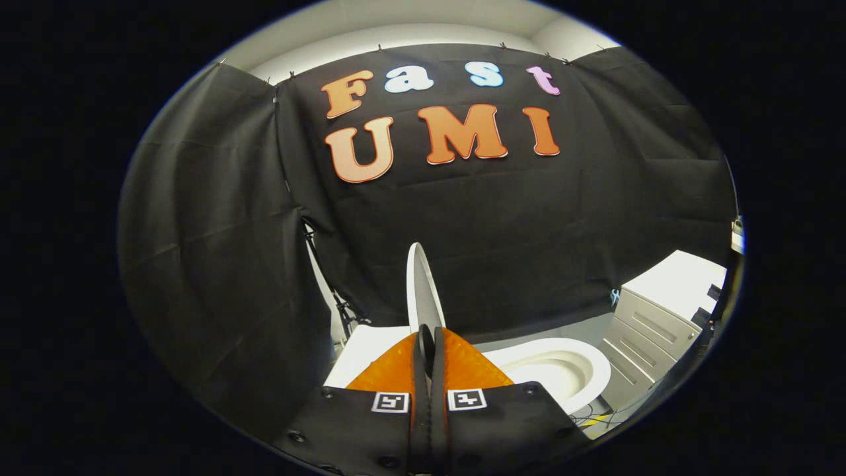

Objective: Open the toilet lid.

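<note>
Just beyond the fingertips, the lid (421, 284) stands upright, seen edge-on, its lower edge hidden behind the gripper (428, 340). The jaws are closed, or nearly so, with only a thin slit between them; whether they pinch the lid's edge cannot be told. Right of the lid the bowl (562, 370) lies open and uncovered, with a white cabinet (661, 317) farther right. The raising step looks finished. Judging by this, the next move calls for letting go, if anything is held, and drawing back without tipping the lid forward.
</note>
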